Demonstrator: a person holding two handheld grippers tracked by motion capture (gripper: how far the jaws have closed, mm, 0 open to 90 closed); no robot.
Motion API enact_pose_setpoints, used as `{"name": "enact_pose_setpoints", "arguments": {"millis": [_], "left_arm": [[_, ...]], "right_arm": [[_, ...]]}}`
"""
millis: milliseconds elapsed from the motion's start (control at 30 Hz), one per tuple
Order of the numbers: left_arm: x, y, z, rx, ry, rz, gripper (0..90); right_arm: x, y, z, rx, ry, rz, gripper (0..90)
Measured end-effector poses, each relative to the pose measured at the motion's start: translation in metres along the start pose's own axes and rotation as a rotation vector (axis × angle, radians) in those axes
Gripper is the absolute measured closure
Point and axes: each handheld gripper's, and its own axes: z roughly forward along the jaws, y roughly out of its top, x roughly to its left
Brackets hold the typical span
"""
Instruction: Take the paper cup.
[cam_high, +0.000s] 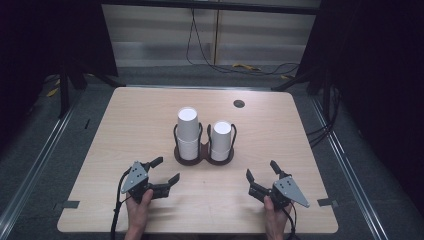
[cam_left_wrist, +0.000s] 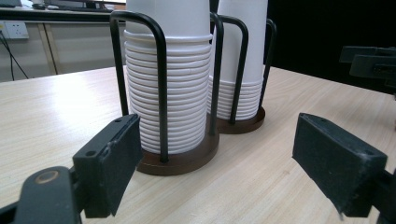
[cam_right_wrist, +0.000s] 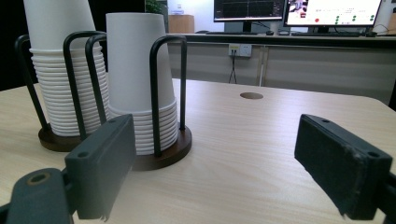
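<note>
two stacks of upturned white paper cups (cam_high: 188, 131) sit mid-table in a dark brown double holder w/ black wire hoops (cam_high: 203, 155); hoops fence both stacks. left gripper (cam_high: 162, 171) & right gripper (cam_high: 261, 171) near it, jaws wide, empty. light wood table (cam_high: 100, 150) has one round grommet hole (cam_high: 239, 103).

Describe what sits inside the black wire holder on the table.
The holder has two bays, each with a stack of upturned white paper cups: a taller stack and a shorter stack. The cups hide the base beneath them.

Cup holder (cam_high: 204, 156) mid-table (cam_high: 280, 130); left claw (cam_high: 165, 171), right claw (cam_high: 262, 172) before it.
</note>
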Motion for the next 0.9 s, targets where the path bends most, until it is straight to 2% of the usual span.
{"name": "enact_pose_setpoints", "arguments": {"millis": [133, 167, 233, 300, 433, 633, 833, 900], "left_arm": [[0.000, 0.000, 0.000, -0.001, 0.004, -0.001, 15.6], [-0.001, 0.000, 0.000, -0.005, 0.006, -0.014, 15.6], [0.000, 0.000, 0.000, 0.000, 0.008, -0.013, 15.6], [0.000, 0.001, 0.002, 0.013, 0.028, -0.028, 15.6], [0.003, 0.002, 0.004, 0.036, 0.022, -0.044, 15.7], [0.006, 0.002, 0.004, 0.033, -0.009, -0.077, 15.8], [0.007, 0.007, 0.004, 0.035, -0.042, -0.083, 15.6], [0.007, 0.010, 0.003, 0.021, -0.041, -0.073, 15.5]], "right_arm": [[0.002, 0.001, 0.002, 0.029, -0.021, -0.016, 12.7], [0.002, 0.001, 0.002, 0.029, -0.021, -0.016, 12.7], [0.003, 0.001, 0.003, 0.040, -0.018, -0.024, 12.7], [0.003, 0.001, 0.004, 0.042, -0.021, -0.022, 12.7], [0.002, 0.001, 0.003, 0.041, -0.017, -0.010, 12.7], [0.002, 0.001, 0.002, 0.042, -0.007, -0.009, 12.8], [0.003, 0.002, 0.002, 0.043, 0.003, -0.010, 12.7], [0.003, 0.002, 0.002, 0.044, 0.012, -0.007, 12.8]]}}
